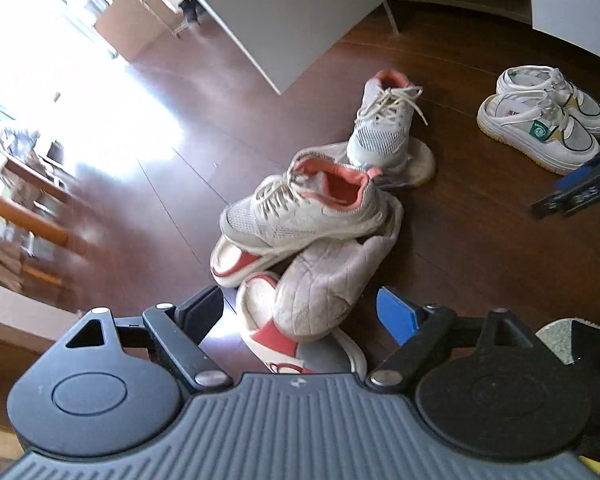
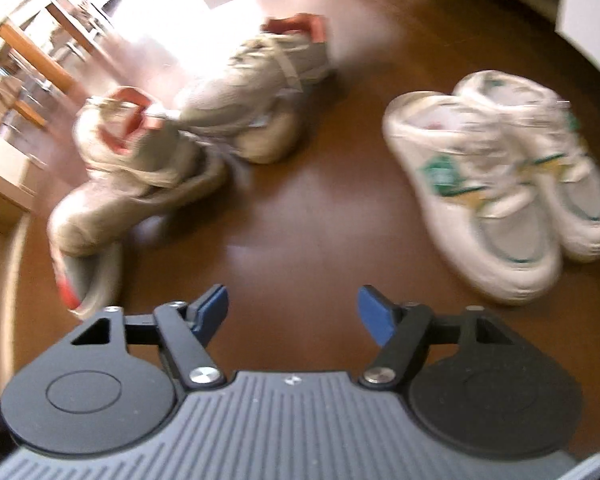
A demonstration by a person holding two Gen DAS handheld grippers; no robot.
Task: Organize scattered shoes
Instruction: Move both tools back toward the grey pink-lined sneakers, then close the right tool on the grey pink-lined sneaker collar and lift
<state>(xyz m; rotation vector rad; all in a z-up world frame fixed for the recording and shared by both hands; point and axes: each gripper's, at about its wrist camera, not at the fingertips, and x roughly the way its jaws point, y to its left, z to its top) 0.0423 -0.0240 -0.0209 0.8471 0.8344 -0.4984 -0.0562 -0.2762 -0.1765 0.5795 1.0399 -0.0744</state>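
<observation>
Ahead of spread, empty left claw (image 1: pixel 300 312), piled shoes (image 1: pixel 300 216), white pair (image 1: pixel 540 120) apart.

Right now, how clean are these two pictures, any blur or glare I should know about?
Left wrist view: the heaped sneakers and the white pair are sharp, but window glare washes out the floor at upper left. Right wrist view: motion blur smears everything beyond the right gripper, and glare again whitens the upper left.

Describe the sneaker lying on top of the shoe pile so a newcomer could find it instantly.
Start at the dark wooden floor and find the heap of shoes below the white cabinet panel. The top sneaker is grey mesh with a coral-pink lining, resting across a quilted slipper, unlike its upright partner behind.
</observation>
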